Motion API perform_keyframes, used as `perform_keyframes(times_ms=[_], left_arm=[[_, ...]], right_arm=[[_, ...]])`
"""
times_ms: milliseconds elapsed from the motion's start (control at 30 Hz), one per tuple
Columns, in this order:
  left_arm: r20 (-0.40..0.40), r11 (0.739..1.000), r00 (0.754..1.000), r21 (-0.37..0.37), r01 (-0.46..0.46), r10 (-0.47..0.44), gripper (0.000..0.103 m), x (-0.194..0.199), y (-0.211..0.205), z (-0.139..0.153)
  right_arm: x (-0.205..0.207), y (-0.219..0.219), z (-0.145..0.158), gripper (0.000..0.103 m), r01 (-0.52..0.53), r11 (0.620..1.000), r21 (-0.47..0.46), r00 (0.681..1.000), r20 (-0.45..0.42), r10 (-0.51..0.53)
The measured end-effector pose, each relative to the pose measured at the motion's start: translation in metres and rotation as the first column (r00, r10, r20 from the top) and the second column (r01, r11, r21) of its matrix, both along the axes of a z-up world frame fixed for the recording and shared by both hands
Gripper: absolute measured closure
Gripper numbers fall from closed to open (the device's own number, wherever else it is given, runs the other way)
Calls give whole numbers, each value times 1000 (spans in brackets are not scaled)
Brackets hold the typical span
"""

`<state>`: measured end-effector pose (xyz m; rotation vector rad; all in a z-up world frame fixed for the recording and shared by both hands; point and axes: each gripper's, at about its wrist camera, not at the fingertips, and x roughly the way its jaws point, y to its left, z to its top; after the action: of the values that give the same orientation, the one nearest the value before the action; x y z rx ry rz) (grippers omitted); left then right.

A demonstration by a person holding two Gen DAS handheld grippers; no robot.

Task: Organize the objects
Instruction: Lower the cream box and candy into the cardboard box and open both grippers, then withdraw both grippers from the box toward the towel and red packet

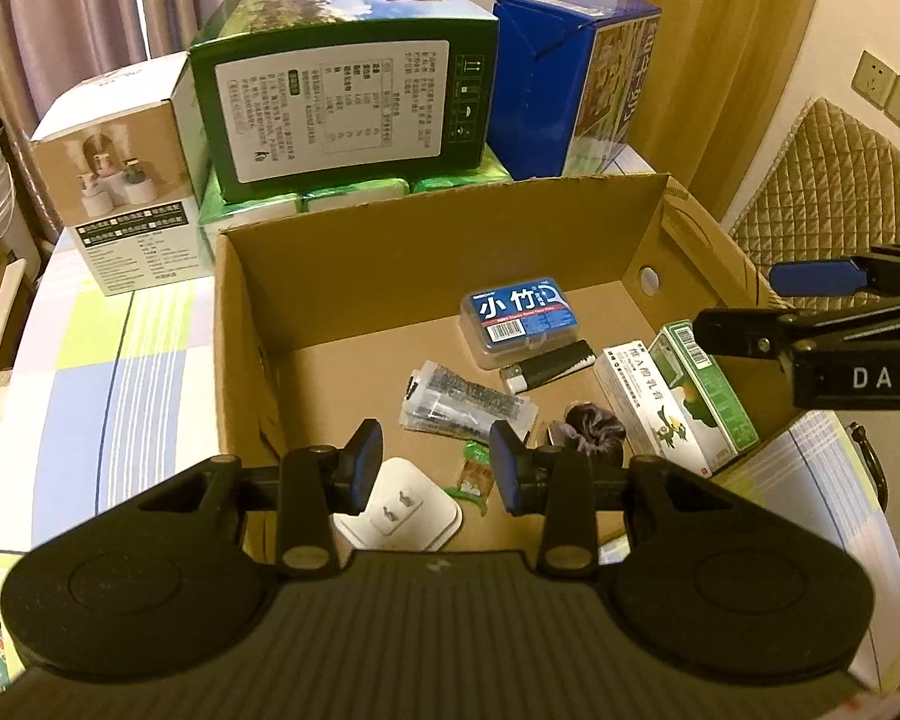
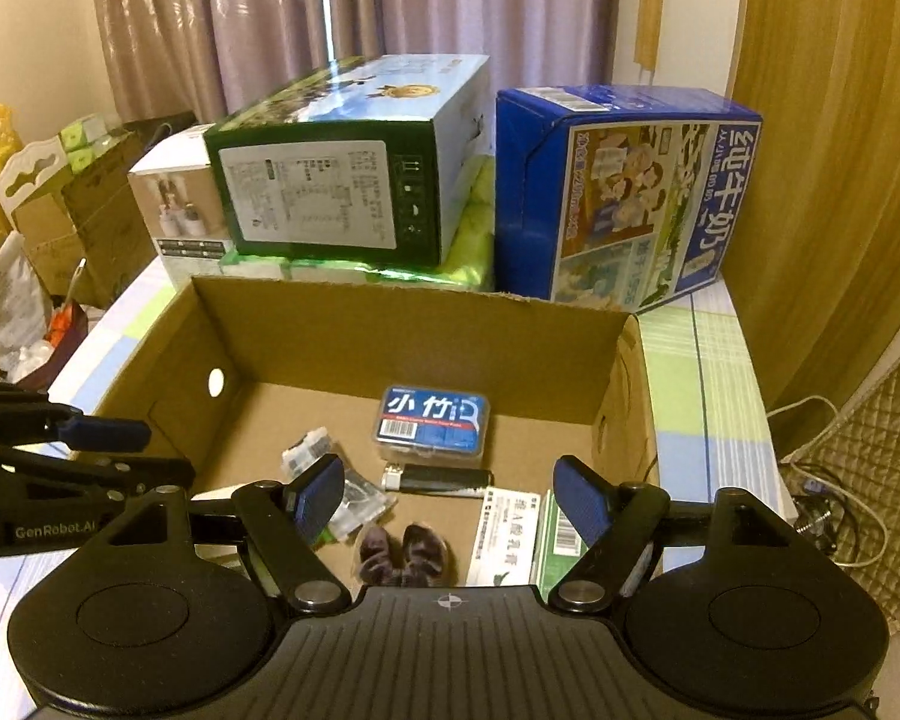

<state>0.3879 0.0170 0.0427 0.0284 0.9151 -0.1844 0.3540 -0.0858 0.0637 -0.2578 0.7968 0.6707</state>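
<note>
Left wrist view shows the left gripper (image 1: 437, 463) with jaws apart and empty above the near edge of the cardboard box (image 1: 390, 252); the right gripper (image 2: 450, 495) is likewise spread and empty. Every small item in sight already lies inside, so sorting looks nearly done. Near to far: one white plug (image 1: 405, 513), one green wrapper (image 1: 471, 474), one dark scrunchie (image 1: 594, 429), one foil packet (image 1: 468, 405), two upright cartons (image 1: 684, 396), one lighter (image 1: 549, 371), one blue case (image 1: 519, 319).
</note>
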Motion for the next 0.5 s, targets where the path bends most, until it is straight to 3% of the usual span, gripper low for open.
perform_keyframes(times_ms=[267,500], left_arm=[[31,1000,999,-5,-8,8,67,-36,3,18],[71,999,997,-6,-41,41,47,-85,10,34]], right_arm=[[-34,-14,12,29,-11,1000,12,1000,1,11],[-74,-32,27,21,-18,999,40,1000,6,18]])
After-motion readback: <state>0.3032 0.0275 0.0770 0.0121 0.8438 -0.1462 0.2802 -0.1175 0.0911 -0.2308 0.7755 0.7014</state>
